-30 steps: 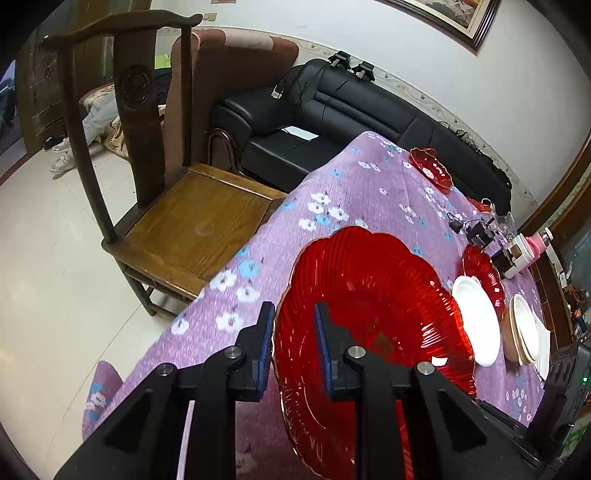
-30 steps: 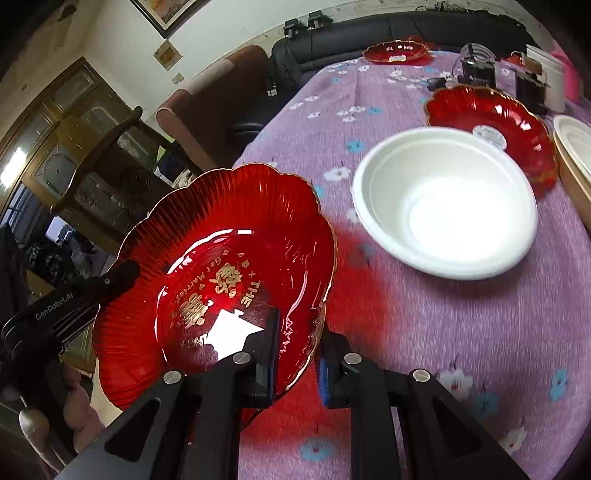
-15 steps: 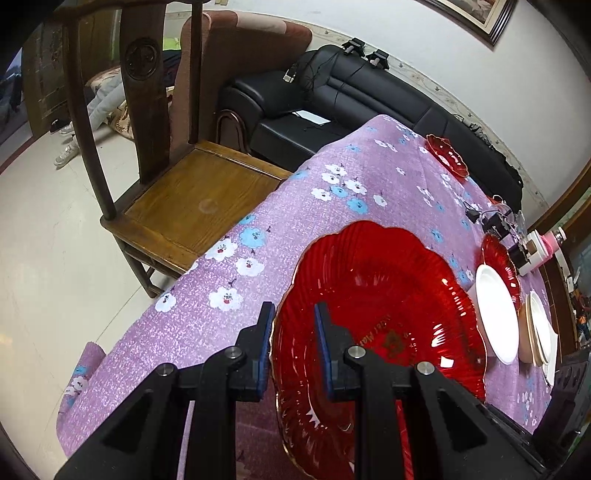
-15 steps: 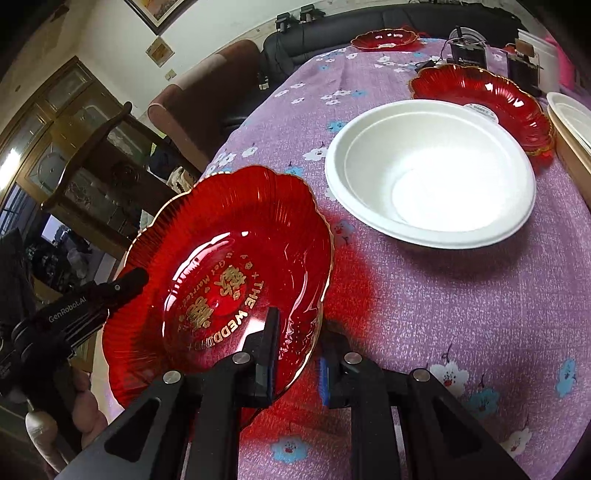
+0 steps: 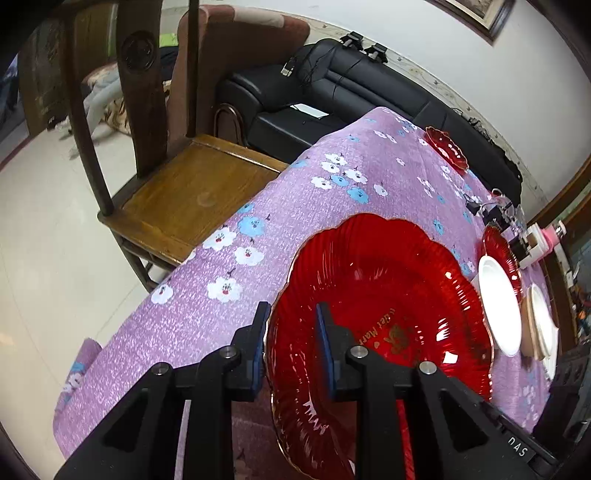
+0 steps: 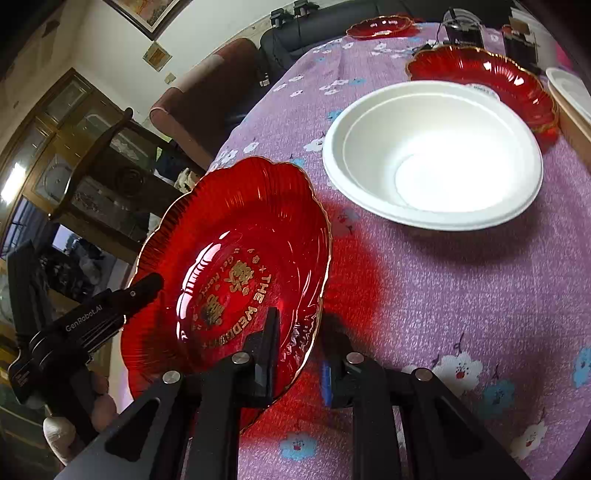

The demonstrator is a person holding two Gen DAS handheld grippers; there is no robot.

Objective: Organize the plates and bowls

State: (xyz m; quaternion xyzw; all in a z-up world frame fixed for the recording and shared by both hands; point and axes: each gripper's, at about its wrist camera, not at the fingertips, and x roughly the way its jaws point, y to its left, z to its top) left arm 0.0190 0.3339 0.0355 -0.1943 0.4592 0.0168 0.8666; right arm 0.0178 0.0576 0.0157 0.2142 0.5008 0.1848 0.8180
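Observation:
A large red scalloped plate (image 5: 384, 295) with gold lettering is held tilted above the purple flowered tablecloth (image 5: 280, 206). My left gripper (image 5: 291, 339) is shut on its near rim. My right gripper (image 6: 299, 347) is shut on the plate's (image 6: 236, 266) opposite rim; the left gripper also shows in the right wrist view (image 6: 110, 306). A white bowl (image 6: 432, 155) stands on the cloth just beyond the plate, with another red plate (image 6: 484, 74) behind it. A third red plate (image 6: 380, 26) lies at the far end.
A wooden chair (image 5: 177, 184) stands at the table's left edge, with a black sofa (image 5: 351, 92) behind it. More white dishes (image 5: 543, 325) and small boxes (image 5: 532, 243) sit at the table's right side. A wooden cabinet (image 6: 74, 147) is beyond the table.
The red plate, held by both grippers, has moved toward the white bowl and tilted flatter. Both grippers kept their hold.

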